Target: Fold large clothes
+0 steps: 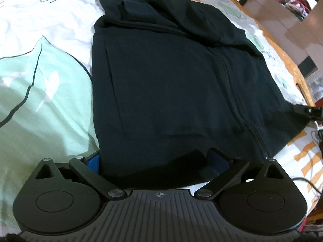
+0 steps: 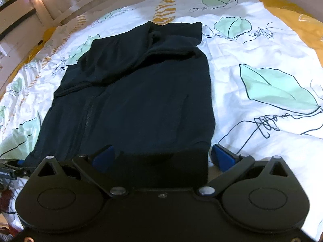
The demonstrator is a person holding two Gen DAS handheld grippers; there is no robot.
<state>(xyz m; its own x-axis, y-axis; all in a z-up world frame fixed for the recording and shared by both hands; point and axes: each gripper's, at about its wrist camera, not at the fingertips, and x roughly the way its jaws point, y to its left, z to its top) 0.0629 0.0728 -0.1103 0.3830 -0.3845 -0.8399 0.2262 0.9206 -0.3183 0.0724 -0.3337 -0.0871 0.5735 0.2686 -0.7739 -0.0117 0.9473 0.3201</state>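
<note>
A dark navy zip hoodie [image 1: 171,76] lies on the bed, sleeves folded in over the body, hood at the far end; it also shows in the right wrist view [image 2: 137,92]. My left gripper [image 1: 155,159] is open, its blue-padded fingers [image 1: 94,161] on either side of the hem's near corner. My right gripper [image 2: 163,157] is open, its blue fingers [image 2: 222,157] straddling the other hem corner. The cloth lies between both pairs of jaws. Each gripper's tip shows at the edge of the other's view [image 1: 306,110], [image 2: 10,165].
The bed cover [image 2: 262,60] is white with green leaf shapes and orange stripes. A wooden bed edge [image 1: 292,60] runs along the right in the left wrist view. Shelves and cardboard boxes [image 1: 282,10] stand beyond it. A cable [image 1: 310,161] lies by the bed corner.
</note>
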